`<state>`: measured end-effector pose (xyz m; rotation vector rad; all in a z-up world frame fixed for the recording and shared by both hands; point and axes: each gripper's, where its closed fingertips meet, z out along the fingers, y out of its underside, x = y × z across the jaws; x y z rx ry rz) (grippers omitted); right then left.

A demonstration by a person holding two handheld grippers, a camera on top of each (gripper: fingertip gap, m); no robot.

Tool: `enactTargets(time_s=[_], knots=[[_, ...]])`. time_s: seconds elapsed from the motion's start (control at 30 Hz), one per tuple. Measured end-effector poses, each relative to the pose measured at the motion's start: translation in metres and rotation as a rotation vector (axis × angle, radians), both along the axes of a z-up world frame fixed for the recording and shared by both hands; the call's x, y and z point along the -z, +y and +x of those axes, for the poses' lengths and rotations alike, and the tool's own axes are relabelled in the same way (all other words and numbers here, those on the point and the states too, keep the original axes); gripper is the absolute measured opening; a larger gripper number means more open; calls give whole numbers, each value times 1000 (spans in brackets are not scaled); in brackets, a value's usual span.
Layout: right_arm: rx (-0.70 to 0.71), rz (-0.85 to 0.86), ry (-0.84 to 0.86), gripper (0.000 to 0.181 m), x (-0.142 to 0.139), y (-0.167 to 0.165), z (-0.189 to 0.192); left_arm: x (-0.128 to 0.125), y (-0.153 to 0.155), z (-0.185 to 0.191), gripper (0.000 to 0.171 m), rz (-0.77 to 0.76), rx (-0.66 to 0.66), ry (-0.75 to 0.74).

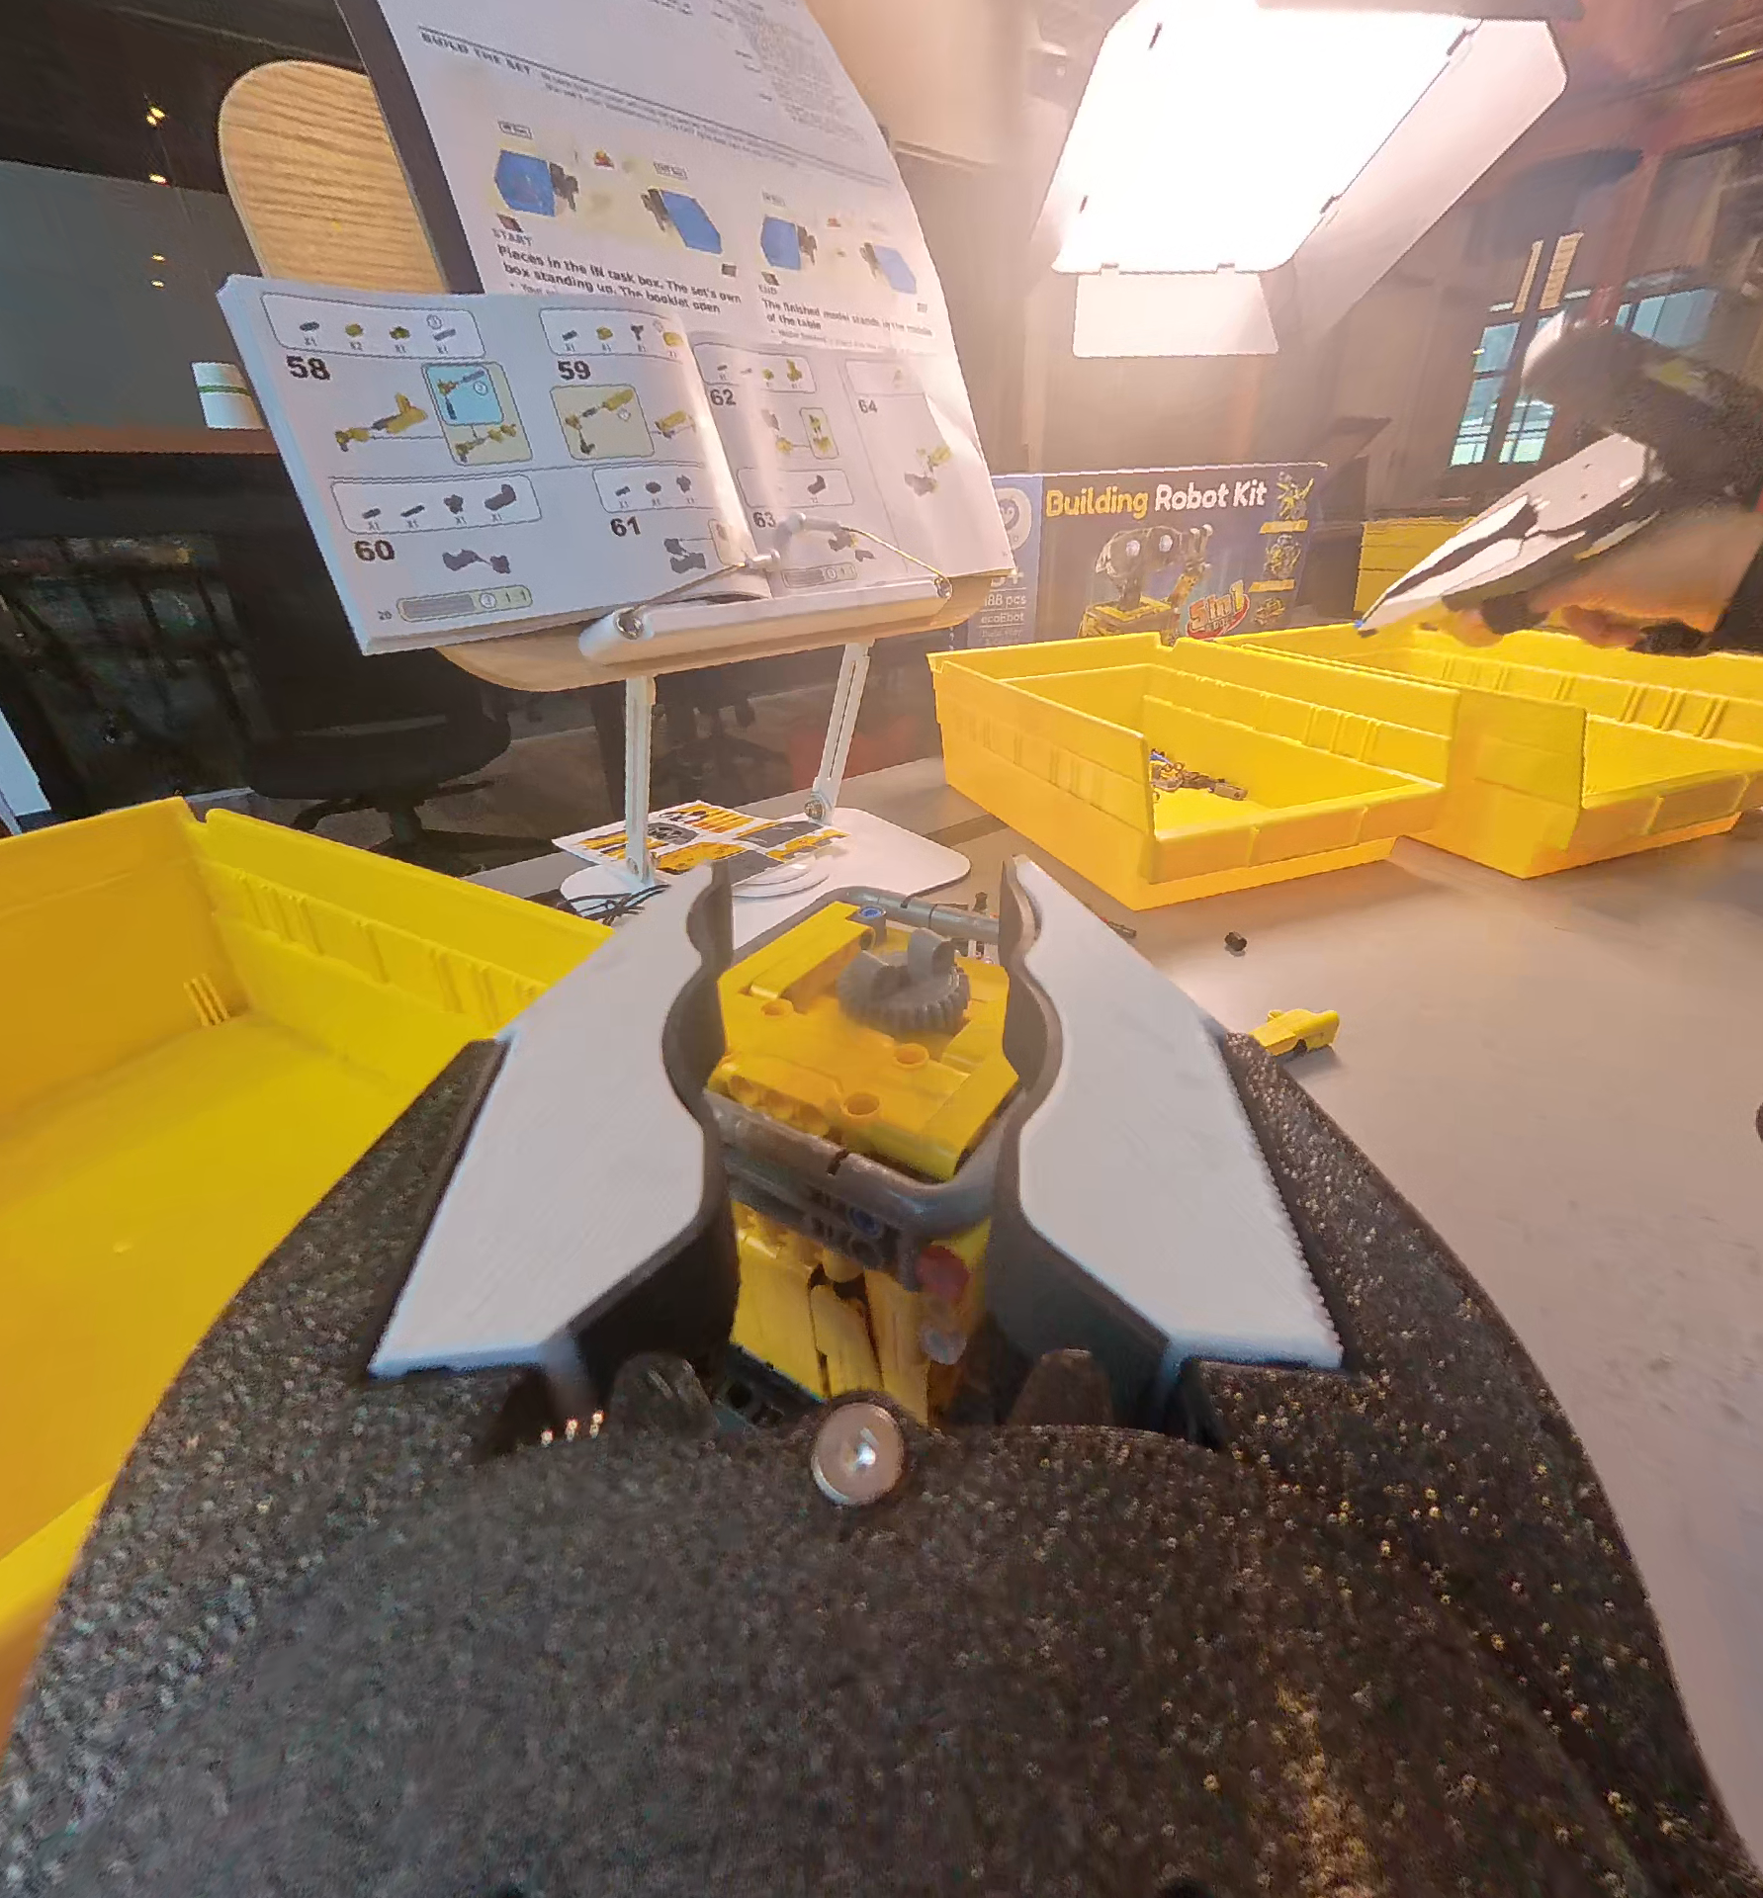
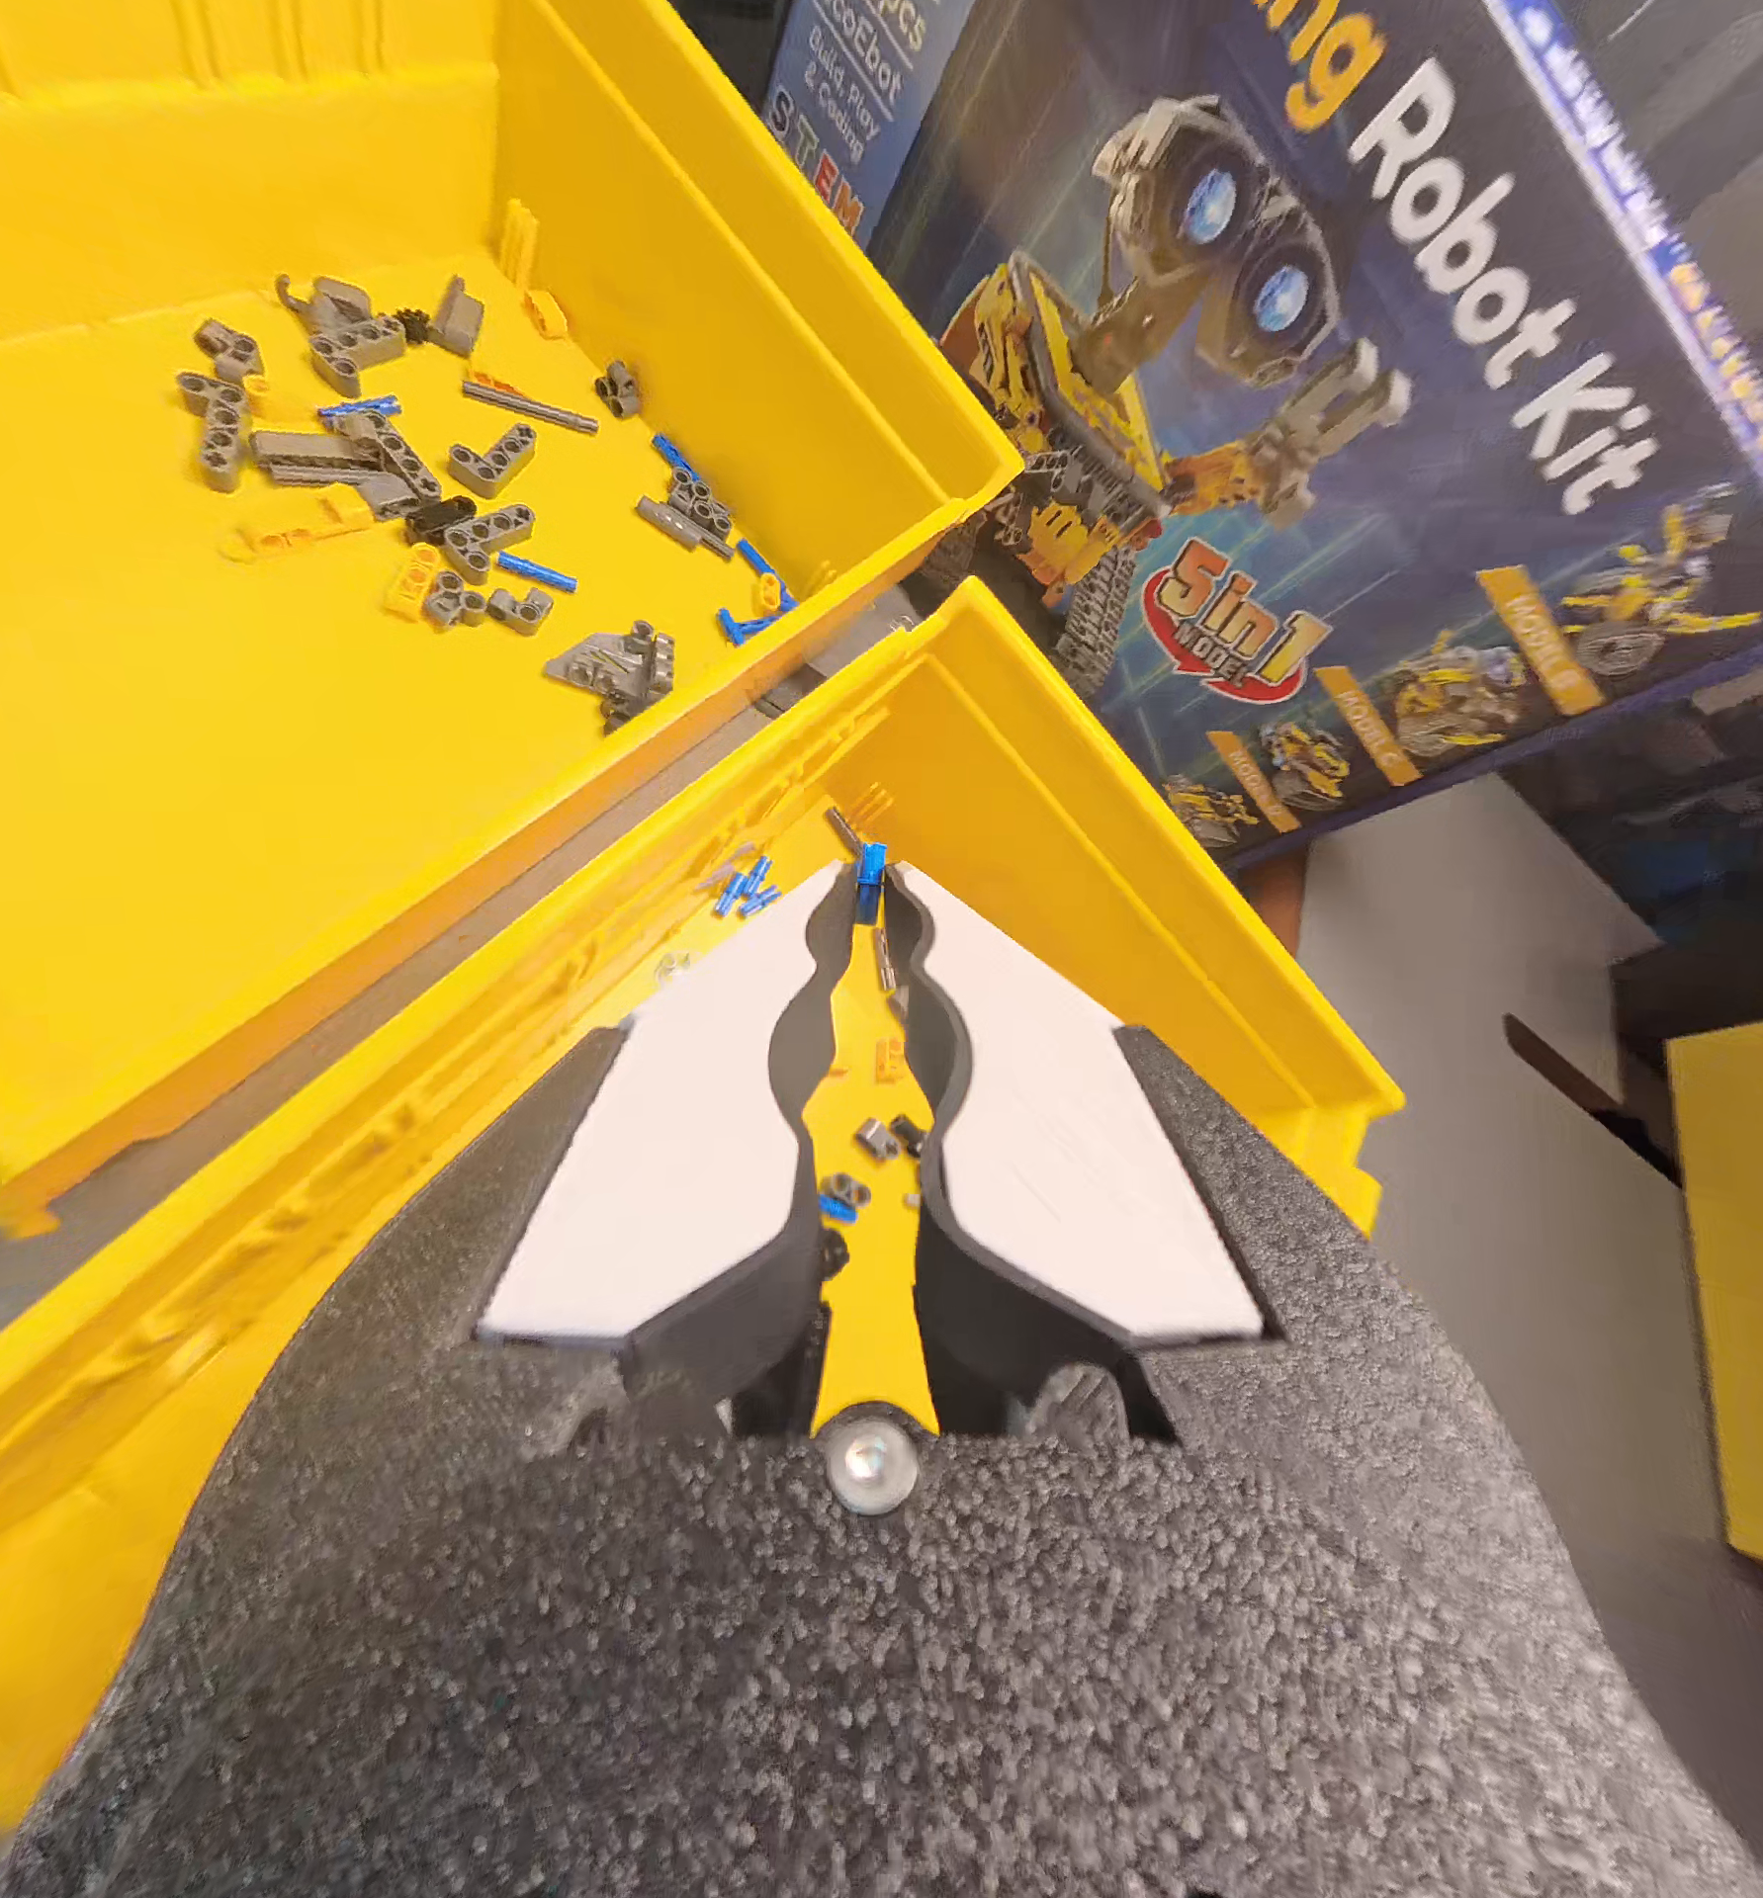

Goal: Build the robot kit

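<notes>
Blue pin pinched by right gripper.

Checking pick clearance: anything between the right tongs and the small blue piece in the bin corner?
Nothing visible. The right tongs are already closed on the small blue piece, above the yellow bin near its corner.
</notes>
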<state>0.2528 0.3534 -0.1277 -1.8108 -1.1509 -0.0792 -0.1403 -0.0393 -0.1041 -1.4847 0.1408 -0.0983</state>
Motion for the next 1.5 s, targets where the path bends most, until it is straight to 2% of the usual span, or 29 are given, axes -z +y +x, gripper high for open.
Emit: enactTargets(time_s=[0.13,0.27,0.37,0.53,0.63,0.73,0.87,0.9,0.97,1.03,1.13,1.2,1.27,1.37,1.5], knots=[[-10,86,-9,5,-27,-53,-5,-4,-2,5,51,12,10,7],[-97,82,15,5,-27,-110,-28,-9,-5,8,50,28,16,13],[-203,-15,35,5,-1,-155,-57,-11,-7,11,50,37,24,17],[-386,-279,59,5,72,-228,-110,-13,-9,13,51,35,23,34],[-437,-378,38,5,108,-254,-128,-13,-10,12,51,30,16,35],[-461,-413,19,6,122,-265,-138,-10,-10,7,50,-3,-3,31],[-464,-422,19,8,121,-264,-141,-3,-8,5,50,-53,-1,13],[-466,-421,20,17,120,-263,-139,-2,-8,5,50,-61,-2,13],[-490,-408,68,22,108,-262,-138,0,-7,5,50,-74,-5,19],[-509,-348,195,23,73,-256,-136,2,-6,5,50,-83,-7,22],[-484,-203,406,23,-1,-230,-114,3,-6,4,50,-85,-9,20],[-404,-89,487,23,-45,-197,-84,4,-5,4,50,-86,-10,17],[-278,-5,489,21,-68,-151,-47,4,-5,3,50,-83,-12,17],[-69,8,417,20,-63,-76,7,3,-5,4,50,-80,-14,22],[87,-163,294,19,-9,-10,47,4,-5,3,50,-78,-25,32]])
